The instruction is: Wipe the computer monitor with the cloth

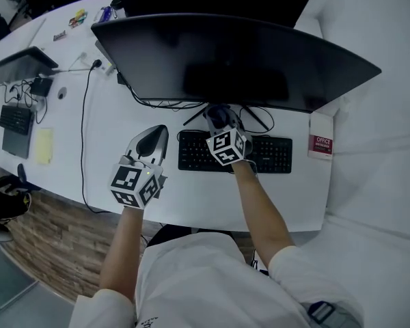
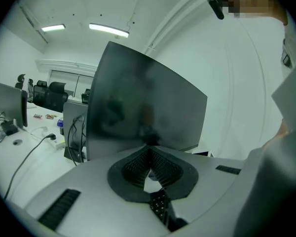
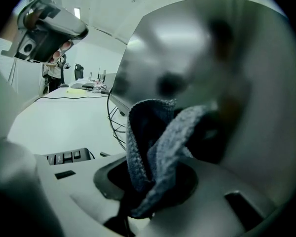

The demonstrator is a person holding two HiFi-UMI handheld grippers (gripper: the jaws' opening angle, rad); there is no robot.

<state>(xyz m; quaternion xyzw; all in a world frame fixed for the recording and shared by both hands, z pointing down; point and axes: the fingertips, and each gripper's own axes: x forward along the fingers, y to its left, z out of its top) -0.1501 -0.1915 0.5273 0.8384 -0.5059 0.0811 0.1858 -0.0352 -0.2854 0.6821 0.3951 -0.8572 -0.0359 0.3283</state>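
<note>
1. Head view: the monitor (image 1: 232, 60) is seen standing on the white desk (image 1: 116, 125), with a black keyboard (image 1: 270, 153) in front of it. The left gripper (image 1: 153, 134) is held over the desk to the left of the keyboard. The right gripper (image 1: 219, 113) is raised over the keyboard, at the screen's lower edge.
2. Left gripper view: the jaws are seen closed tip to tip with nothing between them, pointed at the dark monitor (image 2: 148, 107).
3. Right gripper view: the grey cloth (image 3: 155, 142) is clamped between the jaws, with its folds standing up close to the monitor (image 3: 227, 73). Whether it touches the screen cannot be told.
</note>
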